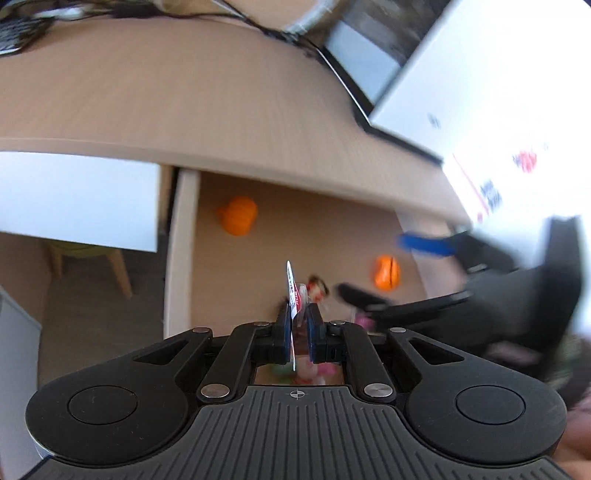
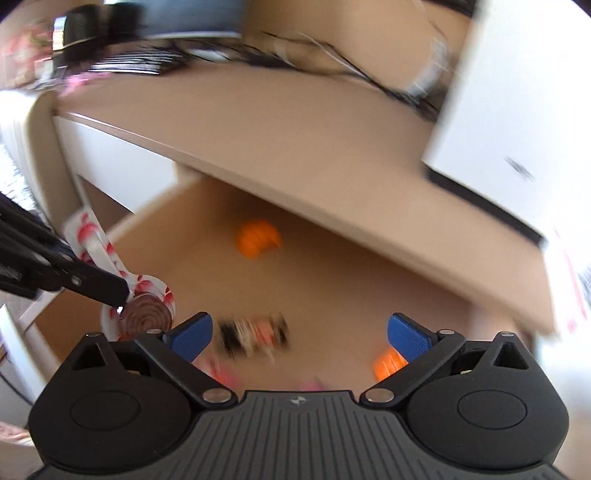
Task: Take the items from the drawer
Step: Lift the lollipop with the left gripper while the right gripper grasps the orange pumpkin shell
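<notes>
The drawer stands pulled out under the desk top. My left gripper is shut on a thin white-and-red snack packet, held edge-on above the drawer. From the right wrist view the same packet shows a brown spiral, pinched by the left gripper. My right gripper is open over the drawer floor, above a blurred striped wrapper. Two orange items lie in the drawer. The right gripper also shows in the left wrist view.
The wooden desk top overhangs the drawer's back. A white box sits on it at right; a keyboard and cables lie at the far edge. Pink wrapped bits lie under the left gripper. A chair leg stands left.
</notes>
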